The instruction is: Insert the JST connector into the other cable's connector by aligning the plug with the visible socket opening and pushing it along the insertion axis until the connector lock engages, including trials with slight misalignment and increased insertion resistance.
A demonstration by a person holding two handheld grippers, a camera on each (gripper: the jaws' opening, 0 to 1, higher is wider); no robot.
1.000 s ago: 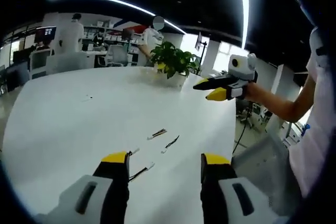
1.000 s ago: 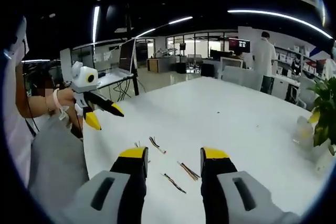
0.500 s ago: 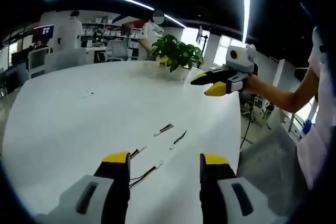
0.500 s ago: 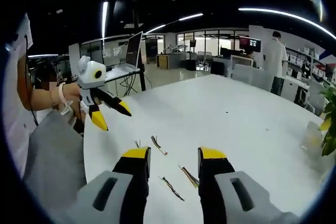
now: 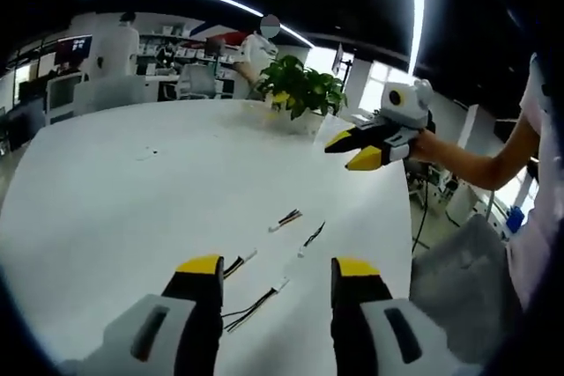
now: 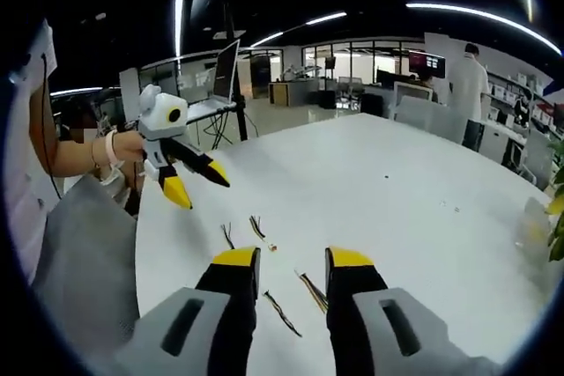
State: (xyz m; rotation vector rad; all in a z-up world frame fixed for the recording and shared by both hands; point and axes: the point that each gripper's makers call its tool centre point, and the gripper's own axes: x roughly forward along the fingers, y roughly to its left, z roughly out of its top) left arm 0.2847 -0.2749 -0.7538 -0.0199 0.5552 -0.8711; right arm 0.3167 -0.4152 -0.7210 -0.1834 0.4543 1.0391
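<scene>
The left gripper point(image 5: 269, 270) is held above the white table point(image 5: 115, 182) with its jaws apart and nothing between them; the right gripper point(image 6: 291, 261) is held the same way, jaws parted and empty. Four short cable pieces are seen on the table just ahead of both grippers: in the left gripper view, one cable with a white connector point(image 5: 256, 304) lies between the jaw tips, a second point(image 5: 236, 262) just beside the left jaw, and two more, point(image 5: 285, 218) and point(image 5: 309, 237), a little farther forward. Which piece carries the plug and which the socket cannot be told. These cables are judged to be very light, thin and limp, so the wires would bend if pushed; a hold on the stiff plastic connector body is advised, not on the wires. The table edge point(image 6: 141, 244) is near the cables on the person's side, while wide bare surface is left ahead. A potted plant point(image 5: 304, 92) stands well beyond.
</scene>
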